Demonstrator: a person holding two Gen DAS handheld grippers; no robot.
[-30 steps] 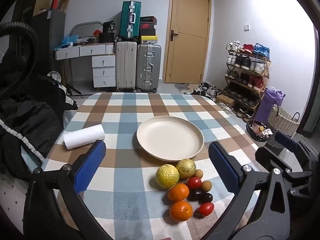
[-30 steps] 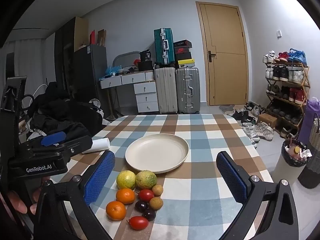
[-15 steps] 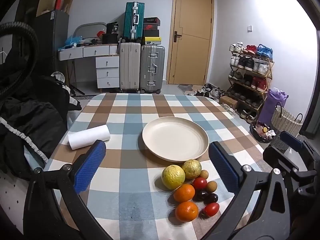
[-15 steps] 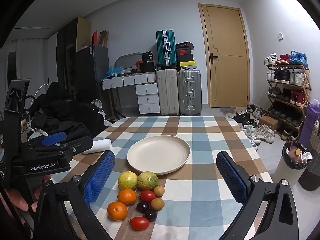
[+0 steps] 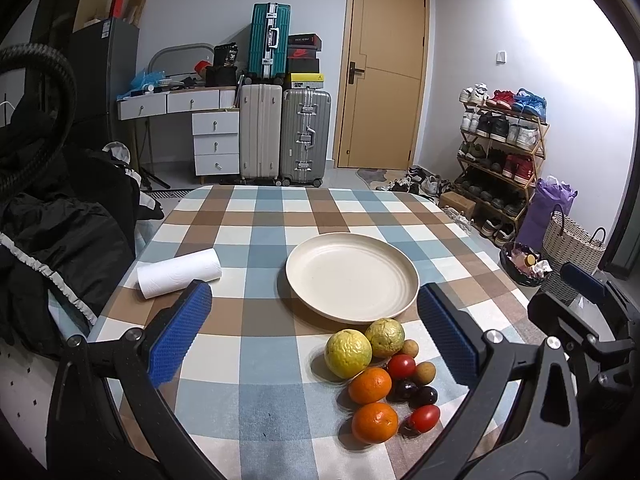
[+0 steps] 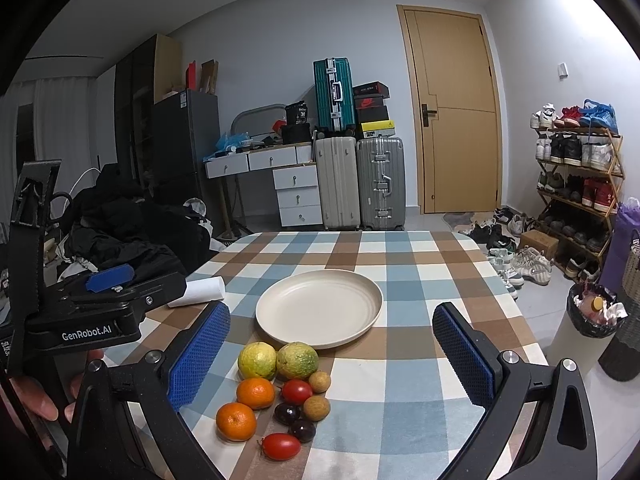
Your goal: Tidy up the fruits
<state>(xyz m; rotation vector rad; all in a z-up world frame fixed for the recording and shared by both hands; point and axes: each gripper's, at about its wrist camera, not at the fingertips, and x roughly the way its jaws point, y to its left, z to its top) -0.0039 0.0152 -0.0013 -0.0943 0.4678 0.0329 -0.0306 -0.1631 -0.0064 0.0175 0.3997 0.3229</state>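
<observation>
A checked table [image 5: 256,360] is shown from both wrist views. The left gripper [image 5: 314,336] is held above the table with jaws spread wide and nothing between them; the right gripper [image 6: 330,354] is likewise spread and empty. A cream plate [image 5: 352,276] [image 6: 319,308] is seen bare at mid-table. The fruits are clustered on the cloth just in front of the plate, none on it: two yellow-green citrus [image 5: 347,353] [image 6: 257,360], two oranges [image 5: 375,423] [image 6: 236,421], two tomatoes [image 6: 281,446], two longans [image 6: 316,407] and two dark plums [image 6: 302,430]. A paper roll [image 5: 179,273] lies left of the plate, well apart from the fruits.
</observation>
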